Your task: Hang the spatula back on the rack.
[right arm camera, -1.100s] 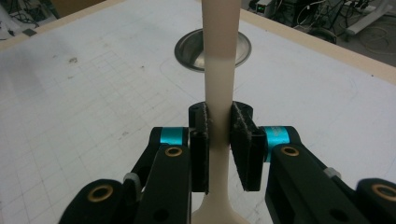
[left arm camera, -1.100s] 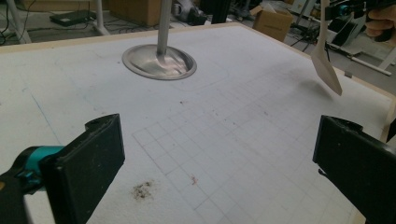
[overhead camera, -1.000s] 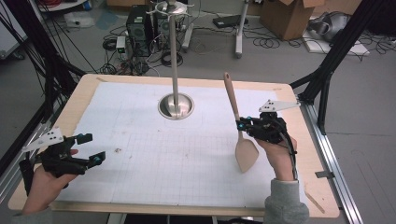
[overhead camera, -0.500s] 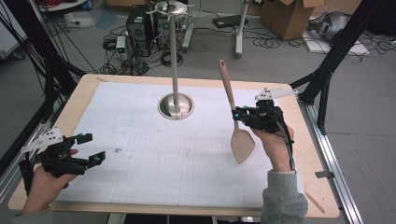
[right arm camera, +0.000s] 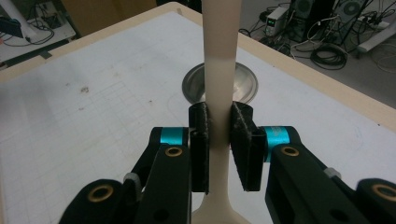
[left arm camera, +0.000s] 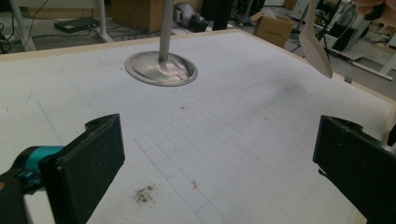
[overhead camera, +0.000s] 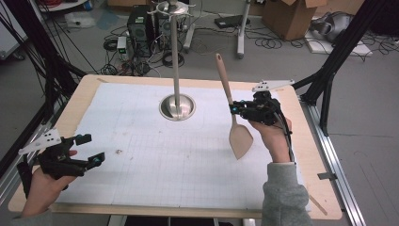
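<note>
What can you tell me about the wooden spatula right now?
The pale wooden spatula has a long slim handle and a flat, rounded blade. It looks like plain light wood. The right gripper holds it off the white mat, jaws shut on the handle just above the blade. It stands nearly upright, blade down, handle tilted away, to the right of the metal stand's round base.

A metal stand [overhead camera: 177, 106] rises mid-table, with cardboard boxes [overhead camera: 291, 16] and cables [overhead camera: 164, 56] on the floor beyond.
</note>
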Demonstrator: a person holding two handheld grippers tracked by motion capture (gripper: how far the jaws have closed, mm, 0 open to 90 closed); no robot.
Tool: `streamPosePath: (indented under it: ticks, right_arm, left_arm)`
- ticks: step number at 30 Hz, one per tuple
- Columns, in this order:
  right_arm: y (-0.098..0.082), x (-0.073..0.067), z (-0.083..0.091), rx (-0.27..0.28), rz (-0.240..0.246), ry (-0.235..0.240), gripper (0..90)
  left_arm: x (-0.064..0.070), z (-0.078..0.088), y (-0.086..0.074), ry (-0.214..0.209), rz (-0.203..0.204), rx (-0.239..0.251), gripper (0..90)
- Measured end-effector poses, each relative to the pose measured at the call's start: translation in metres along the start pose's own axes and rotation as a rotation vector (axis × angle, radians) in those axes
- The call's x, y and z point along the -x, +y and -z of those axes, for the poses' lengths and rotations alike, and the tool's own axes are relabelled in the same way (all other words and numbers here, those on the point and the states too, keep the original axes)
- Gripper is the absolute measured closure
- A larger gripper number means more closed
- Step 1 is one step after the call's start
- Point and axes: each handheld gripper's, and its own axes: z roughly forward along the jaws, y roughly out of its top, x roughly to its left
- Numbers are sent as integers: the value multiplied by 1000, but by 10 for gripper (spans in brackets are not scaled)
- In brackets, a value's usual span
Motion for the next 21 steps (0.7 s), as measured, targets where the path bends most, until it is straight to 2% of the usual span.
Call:
streamPosePath:
  ticks: [7,13,21]
  right_arm:
    - [10,9,-6,-36,13,4,786]
    - [21,11,-8,-27,42,4,785]
    - [35,11,-8,-17,34,1,785]
  left_arm:
    - [0,1,0,2,1,2,26]
    - [0,2,-1,5,1,0,26]
    - [0,1,-1,1,3,-2,26]
